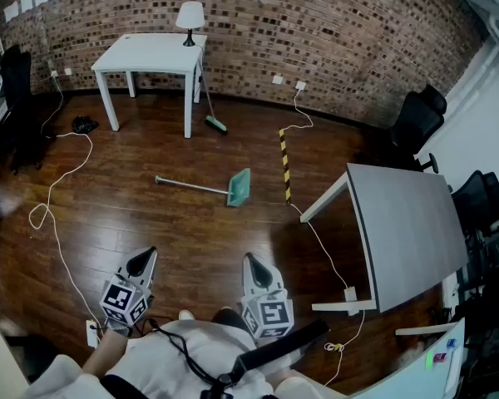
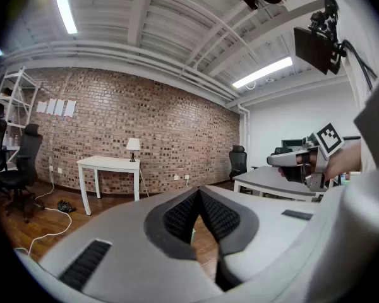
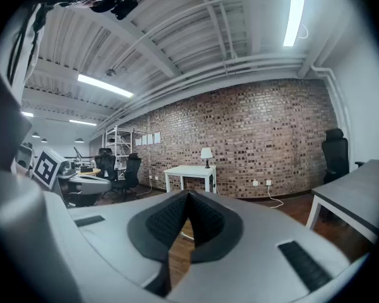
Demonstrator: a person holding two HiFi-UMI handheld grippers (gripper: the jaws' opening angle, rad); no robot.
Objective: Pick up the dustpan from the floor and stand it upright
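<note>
The teal dustpan (image 1: 239, 187) lies flat on the dark wooden floor in the head view, its long pale handle (image 1: 191, 184) stretching to the left. Both grippers are held low in front of the person, well short of it. The left gripper (image 1: 149, 254) is shut with nothing in it; its ribbed pads (image 2: 182, 214) meet at a point. The right gripper (image 1: 250, 260) is also shut and empty, its pads (image 3: 166, 219) closed together. A thin stretch of the handle (image 3: 186, 236) shows through the gap under the right jaws. The right gripper (image 2: 289, 161) also appears in the left gripper view.
A white table (image 1: 154, 55) with a lamp (image 1: 190, 19) stands by the brick wall, a broom (image 1: 210, 106) leaning on it. A grey table (image 1: 399, 231) is at right, beyond a yellow-black floor strip (image 1: 285, 166). Cables (image 1: 54, 214) trail on the floor. Office chairs (image 1: 416, 121) stand at the edges.
</note>
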